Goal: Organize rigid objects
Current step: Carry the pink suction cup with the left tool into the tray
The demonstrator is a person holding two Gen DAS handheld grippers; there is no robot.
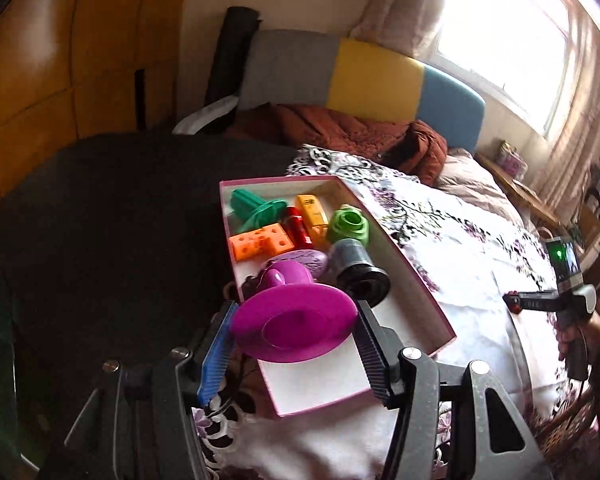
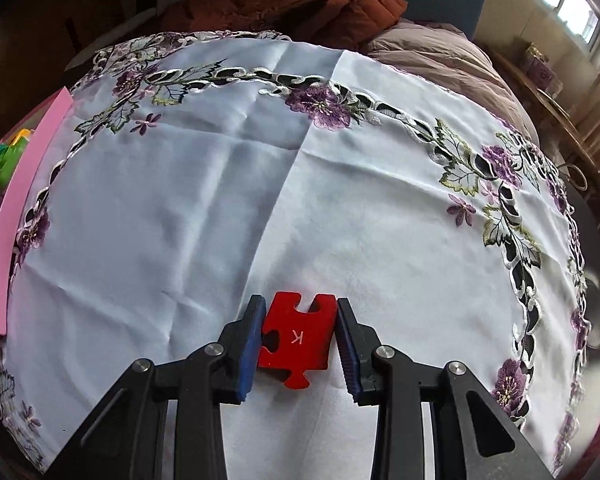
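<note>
My left gripper (image 1: 296, 332) is shut on a magenta flanged plastic piece (image 1: 296, 322) and holds it over the near part of a pink-edged white box (image 1: 410, 280). The box holds a green piece (image 1: 252, 206), an orange block (image 1: 260, 244), a red tube (image 1: 298, 226), a yellow block (image 1: 314, 212), a green ring (image 1: 348, 224), a purple oval (image 1: 304, 260) and a grey-black roll (image 1: 356, 272). My right gripper (image 2: 300, 336) is shut on a red puzzle piece (image 2: 298, 338) marked K, low over the white embroidered cloth (image 2: 260, 184). It also shows in the left wrist view (image 1: 512, 304).
The pink box wall (image 2: 16, 208) is at the far left of the right wrist view. A brown blanket (image 1: 340, 132) and a grey, yellow and blue headboard (image 1: 364, 76) lie behind. A dark surface (image 1: 120, 220) is left of the box.
</note>
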